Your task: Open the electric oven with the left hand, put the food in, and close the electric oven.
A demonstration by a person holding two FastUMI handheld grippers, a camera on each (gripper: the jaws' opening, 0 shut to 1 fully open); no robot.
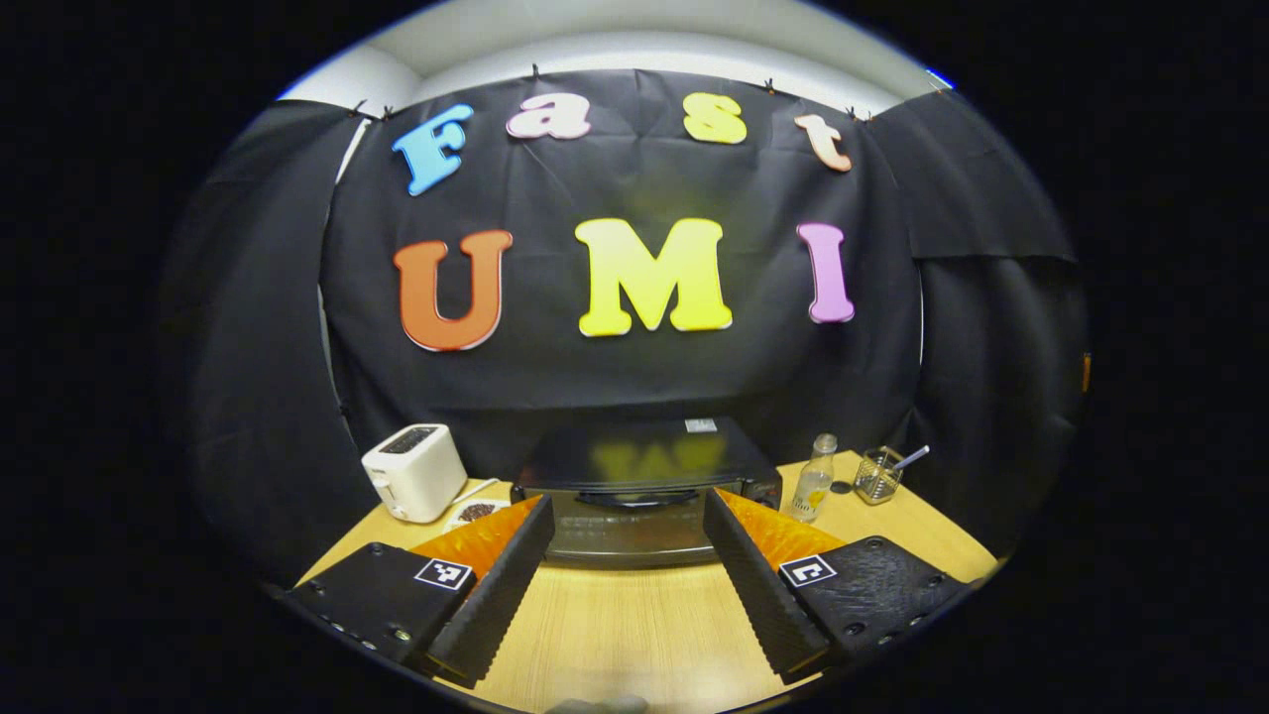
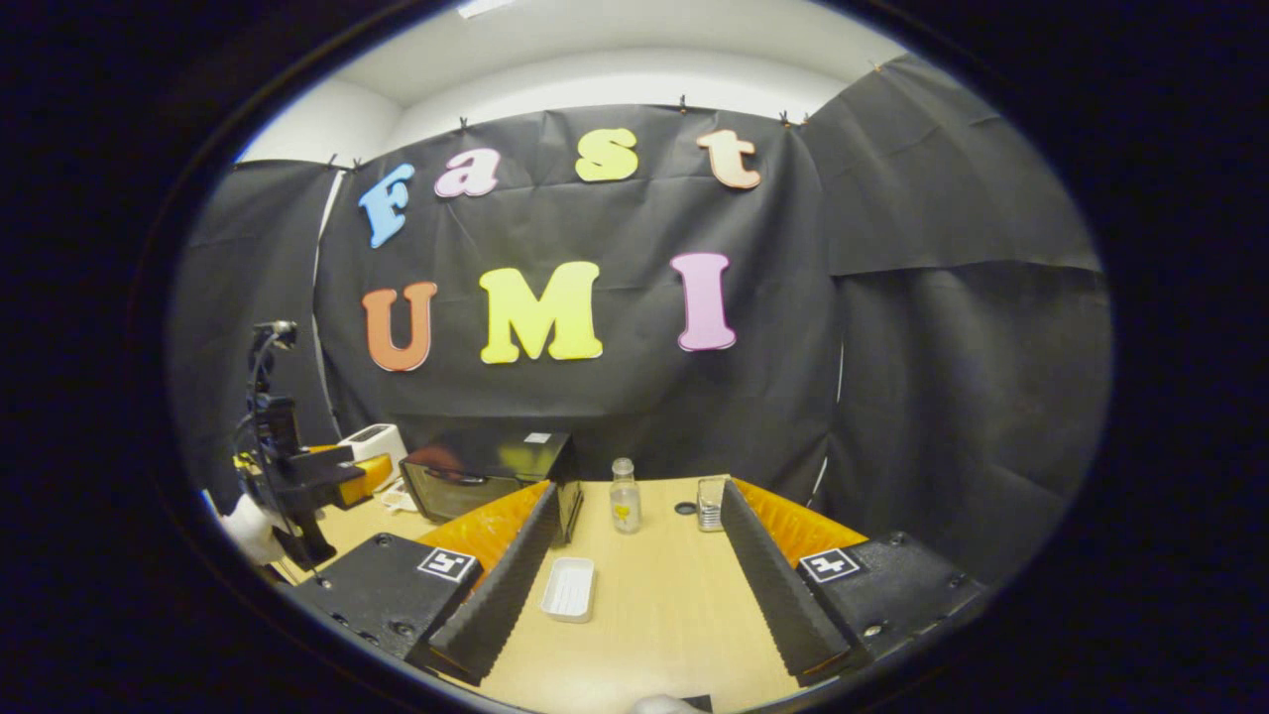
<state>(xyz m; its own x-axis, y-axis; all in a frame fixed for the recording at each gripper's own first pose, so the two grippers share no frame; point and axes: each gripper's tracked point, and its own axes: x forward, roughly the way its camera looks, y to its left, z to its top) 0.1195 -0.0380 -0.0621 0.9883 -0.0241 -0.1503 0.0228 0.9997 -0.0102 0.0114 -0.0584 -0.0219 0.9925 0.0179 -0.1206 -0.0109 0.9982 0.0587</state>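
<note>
The left gripper hangs low over the wooden table with its jaws wide and nothing between them. The right gripper is wide and holding nothing too, with a small white tray near it. Farther back sits the black electric oven, door shut, between a white toaster and a clear bottle.

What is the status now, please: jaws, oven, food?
Left gripper and right gripper: jaws open, empty. Electric oven door shut, ahead of left gripper. White tray on table between right jaws; contents unclear. Nothing blocks the oven door.
</note>
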